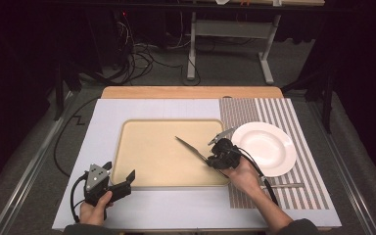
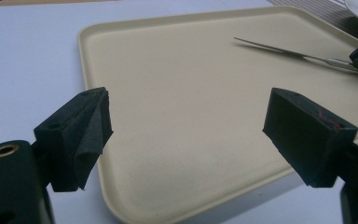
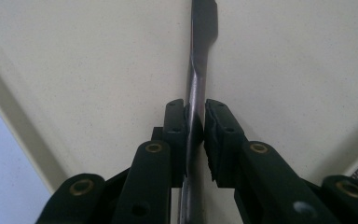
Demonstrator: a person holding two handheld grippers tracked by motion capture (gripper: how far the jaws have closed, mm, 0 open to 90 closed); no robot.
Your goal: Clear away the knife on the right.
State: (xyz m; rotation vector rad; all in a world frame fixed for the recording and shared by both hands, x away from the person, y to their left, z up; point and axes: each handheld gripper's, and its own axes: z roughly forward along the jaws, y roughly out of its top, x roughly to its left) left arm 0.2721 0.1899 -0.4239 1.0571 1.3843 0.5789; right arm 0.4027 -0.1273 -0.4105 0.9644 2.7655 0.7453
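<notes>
Right claw [image 3: 195, 130] — clamped on knife [image 3: 198, 70]

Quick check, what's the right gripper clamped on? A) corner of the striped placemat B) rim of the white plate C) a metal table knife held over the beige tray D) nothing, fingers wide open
C: in the right gripper view the right gripper has its fingers pressed on either side of the knife, whose blade reaches out over the tray; the plate sits untouched beside it.
</notes>
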